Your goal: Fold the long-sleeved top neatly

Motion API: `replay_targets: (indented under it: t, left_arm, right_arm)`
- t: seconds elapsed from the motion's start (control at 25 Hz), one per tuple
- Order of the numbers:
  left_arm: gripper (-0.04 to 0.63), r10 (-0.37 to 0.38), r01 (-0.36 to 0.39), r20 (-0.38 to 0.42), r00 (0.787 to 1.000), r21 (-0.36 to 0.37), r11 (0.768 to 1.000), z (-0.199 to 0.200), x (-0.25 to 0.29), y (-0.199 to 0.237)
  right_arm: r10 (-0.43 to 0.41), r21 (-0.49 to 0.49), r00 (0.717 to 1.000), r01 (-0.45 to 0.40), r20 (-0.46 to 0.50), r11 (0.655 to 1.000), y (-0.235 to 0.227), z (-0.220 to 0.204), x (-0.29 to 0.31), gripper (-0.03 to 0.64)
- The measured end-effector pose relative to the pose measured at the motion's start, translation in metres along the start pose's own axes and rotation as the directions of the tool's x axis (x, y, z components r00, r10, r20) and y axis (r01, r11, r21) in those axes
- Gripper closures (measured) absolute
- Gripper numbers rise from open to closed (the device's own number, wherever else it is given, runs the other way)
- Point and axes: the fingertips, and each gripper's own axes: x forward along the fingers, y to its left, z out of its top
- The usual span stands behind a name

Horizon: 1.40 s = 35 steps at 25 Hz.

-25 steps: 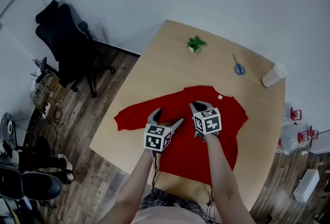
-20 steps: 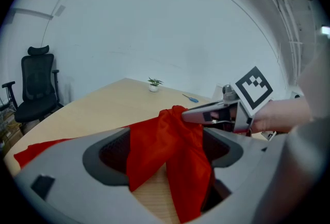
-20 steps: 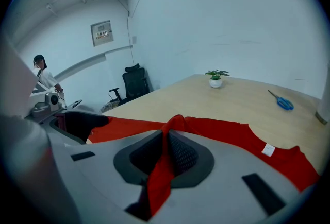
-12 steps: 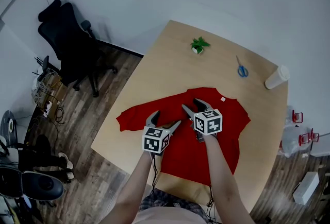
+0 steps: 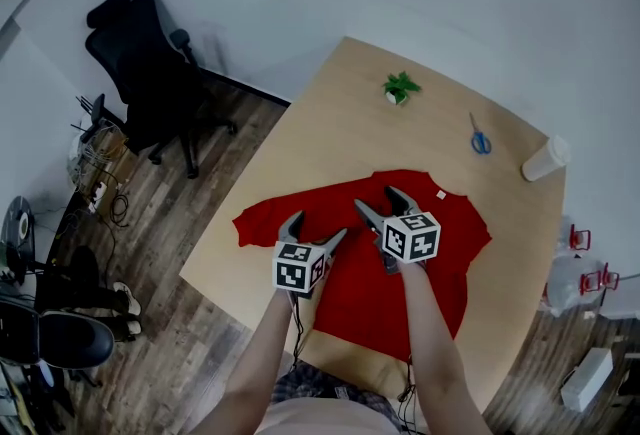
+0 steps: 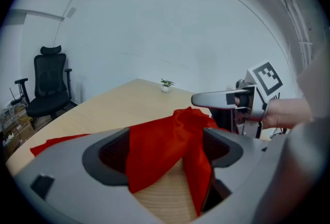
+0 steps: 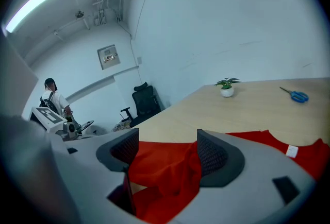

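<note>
Left jaws: the jaws of the left gripper [image 6: 165, 153] stand released, well apart; a raised fold of the red long-sleeved top [image 5: 440, 258] stands in the gap and touches one pad.
Right jaws: the jaws of the right gripper [image 7: 167, 158] are also apart, not clenched; bunched red cloth lies between them and hangs against one pad.
Grippers: both are over the middle of the top, close beside each other.
Top: it lies on the half of the light wooden desk [image 5: 330, 133] near the person, with one sleeve stretched to the left edge and the collar turned to the far edge.
Far edge: small green plant in a white pot [image 5: 400, 88].
Far right corner: blue-handled scissors [image 5: 481, 140] and a white paper cup [image 5: 545, 159], apart from the top.
</note>
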Motion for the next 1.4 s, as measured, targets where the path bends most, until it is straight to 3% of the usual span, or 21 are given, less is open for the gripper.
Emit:
replay_targets:
  t: [0.24,0.48,0.76,0.92,1.0,1.12,1.36,1.4]
  left_arm:
    - [0.158,0.127,-0.125,0.025,0.992,-0.062,0.99,0.003,-0.028,0.052]
    - [0.158,0.268,-0.265,0.013,0.963,-0.13,0.956,-0.014,-0.066,0.111]
    - [0.158,0.415,-0.422,-0.081,0.906,-0.226,0.878,-0.058,-0.1,0.166]
    - [0.165,0.488,-0.506,-0.136,0.862,-0.277,0.817,-0.083,-0.11,0.19]
    - [0.179,0.501,-0.524,-0.154,0.852,-0.291,0.801,-0.089,-0.111,0.197]
    - [0.235,0.501,-0.533,-0.181,0.846,-0.277,0.8,-0.093,-0.108,0.198]
    - [0.405,0.503,-0.556,-0.255,0.826,-0.215,0.803,-0.096,-0.093,0.185]
    - [0.46,0.511,-0.562,-0.253,0.821,-0.205,0.802,-0.094,-0.092,0.185]
  right_arm:
    - [0.056,-0.098,0.998,-0.059,-0.031,0.993,0.038,0.01,0.024,0.276]
    - [0.132,-0.151,0.988,-0.143,-0.081,0.978,0.086,0.002,0.058,0.276]
    - [0.214,-0.186,0.963,-0.243,-0.165,0.952,0.139,-0.021,0.086,0.285]
    - [0.225,-0.194,0.955,-0.262,-0.191,0.945,0.149,-0.033,0.09,0.296]
    - [0.222,-0.195,0.955,-0.26,-0.196,0.946,0.148,-0.036,0.089,0.301]
    - [0.21,-0.195,0.958,-0.248,-0.198,0.949,0.143,-0.037,0.086,0.31]
    - [0.174,-0.186,0.966,-0.209,-0.191,0.96,0.124,-0.038,0.073,0.321]
    - [0.168,-0.184,0.968,-0.202,-0.187,0.962,0.121,-0.037,0.07,0.322]
